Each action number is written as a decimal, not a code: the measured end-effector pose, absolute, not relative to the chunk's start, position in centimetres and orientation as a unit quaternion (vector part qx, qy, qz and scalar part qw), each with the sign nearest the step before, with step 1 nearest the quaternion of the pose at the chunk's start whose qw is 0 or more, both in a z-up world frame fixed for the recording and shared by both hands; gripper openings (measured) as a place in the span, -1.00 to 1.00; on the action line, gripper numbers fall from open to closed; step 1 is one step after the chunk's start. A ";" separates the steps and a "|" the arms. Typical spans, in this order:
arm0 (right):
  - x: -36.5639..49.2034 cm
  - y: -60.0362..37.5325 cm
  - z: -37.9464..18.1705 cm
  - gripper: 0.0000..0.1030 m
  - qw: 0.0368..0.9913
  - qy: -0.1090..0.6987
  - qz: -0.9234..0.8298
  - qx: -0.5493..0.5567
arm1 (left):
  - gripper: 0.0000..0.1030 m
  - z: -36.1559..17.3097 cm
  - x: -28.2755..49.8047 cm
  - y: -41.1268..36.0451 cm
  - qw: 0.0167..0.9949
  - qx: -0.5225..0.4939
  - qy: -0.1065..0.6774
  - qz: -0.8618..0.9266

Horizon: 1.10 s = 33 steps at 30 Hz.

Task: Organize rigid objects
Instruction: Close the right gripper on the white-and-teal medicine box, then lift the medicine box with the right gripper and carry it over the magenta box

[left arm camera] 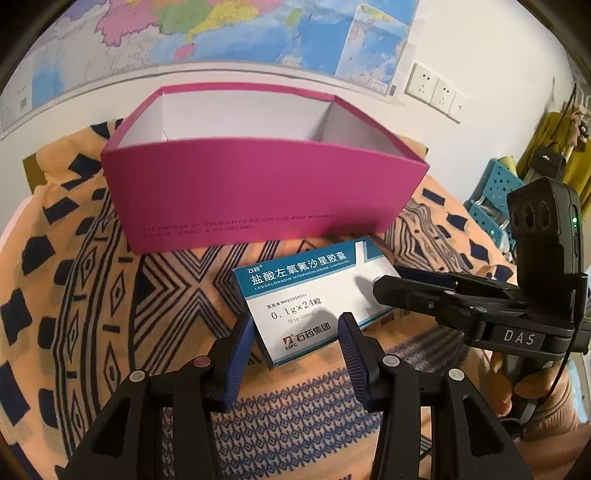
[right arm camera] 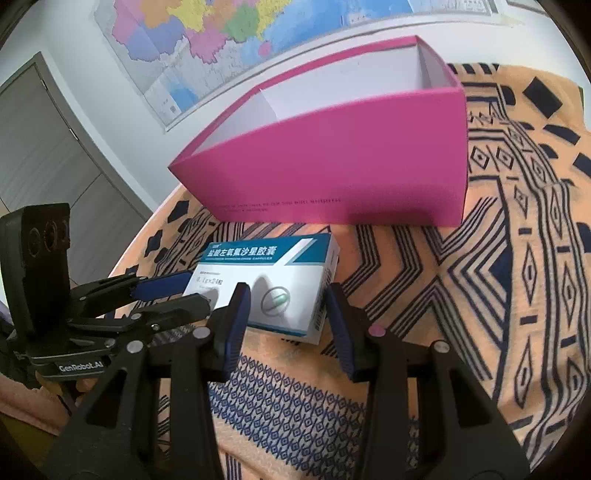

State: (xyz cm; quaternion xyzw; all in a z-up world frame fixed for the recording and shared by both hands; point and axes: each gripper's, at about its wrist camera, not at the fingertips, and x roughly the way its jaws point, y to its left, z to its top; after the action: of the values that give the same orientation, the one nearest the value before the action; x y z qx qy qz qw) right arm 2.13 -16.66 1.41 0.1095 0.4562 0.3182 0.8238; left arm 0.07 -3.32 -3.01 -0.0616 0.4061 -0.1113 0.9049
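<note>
Both grippers are converging on one medicine box [left arm camera: 314,295], a white-and-teal carton lying flat on the patterned orange cloth [left arm camera: 92,295] that covers the counter.

The left gripper [left arm camera: 295,330] has its jaws spread wide, and the near end of the carton sits between the two blue pads without either pad touching it; there is a visible gap on each side. Just beyond the jaws, past the far edge of the carton, stands the pink box [left arm camera: 258,192], open-topped with white inner walls, and nothing can be seen inside it from this angle.

In the left wrist view, the right gripper [left arm camera: 384,284] reaches in from the right of the jaws, its tip over the carton's right end.

From the right wrist, the right gripper [right arm camera: 288,306] is open wide too, and the medicine box [right arm camera: 266,284] lies between its fingertips, again with daylight on both sides. The pink box [right arm camera: 332,158] rises straight ahead beyond the carton. To the left of these jaws, the left gripper [right arm camera: 192,291] comes in low, one blue pad alongside the carton's left end; whether it touches is unclear.

A map [left arm camera: 221,29] hangs on the wall behind.
</note>
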 end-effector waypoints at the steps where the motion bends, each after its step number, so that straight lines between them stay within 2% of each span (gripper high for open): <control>1: 2.1 -16.8 1.7 -0.12 0.825 0.453 0.318 0.110 | -0.08 -2.8 0.1 -3.4 0.906 -0.061 0.404 -0.112; 17: 2.6 -17.7 7.0 -0.12 0.862 0.387 0.313 0.096 | -0.08 2.1 1.3 -4.1 0.928 -0.042 0.344 -0.135; 33: 4.9 -18.4 9.2 -0.12 0.879 0.354 0.304 0.096 | -0.08 4.7 4.1 -4.8 0.942 -0.023 0.308 -0.129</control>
State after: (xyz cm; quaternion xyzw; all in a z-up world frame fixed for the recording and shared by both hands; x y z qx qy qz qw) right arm 4.89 -18.37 9.20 0.0961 0.3537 0.3037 0.8795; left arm 4.15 -4.79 4.72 -0.0230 0.3082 -0.1293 0.9422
